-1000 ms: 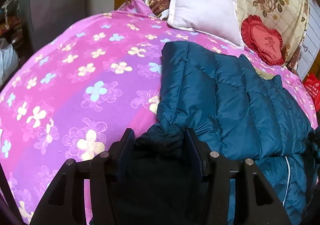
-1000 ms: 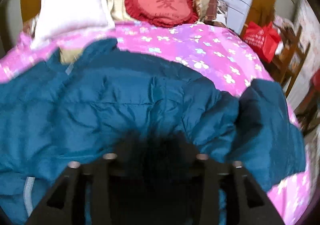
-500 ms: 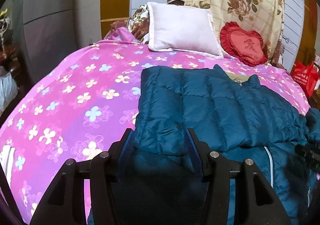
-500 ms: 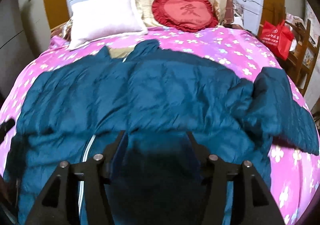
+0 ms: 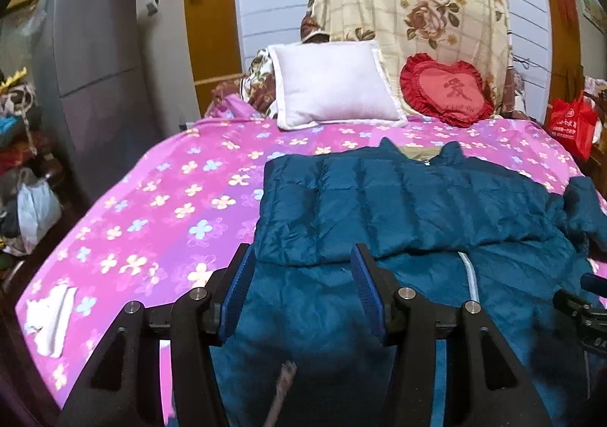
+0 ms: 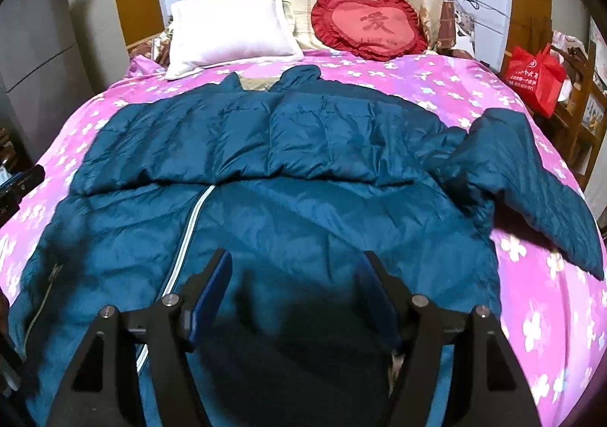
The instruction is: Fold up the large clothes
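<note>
Both grippers are being seen farther back from the jacket (image 6: 288,207) than a second ago, when dark fabric was bunched at each one's jaws. Left gripper (image 5: 301,288): its jaws are being held partly apart at an unchanged width, with the jacket lying below and between them; no pinch is being shown. Right gripper (image 6: 294,292): its jaws have just been opening and are being held wide, nothing being clamped between them. The teal jacket is lying spread on the pink flowered bedspread (image 5: 151,207), one sleeve being folded across its chest, the other sleeve (image 6: 531,180) being left out sideways.
</note>
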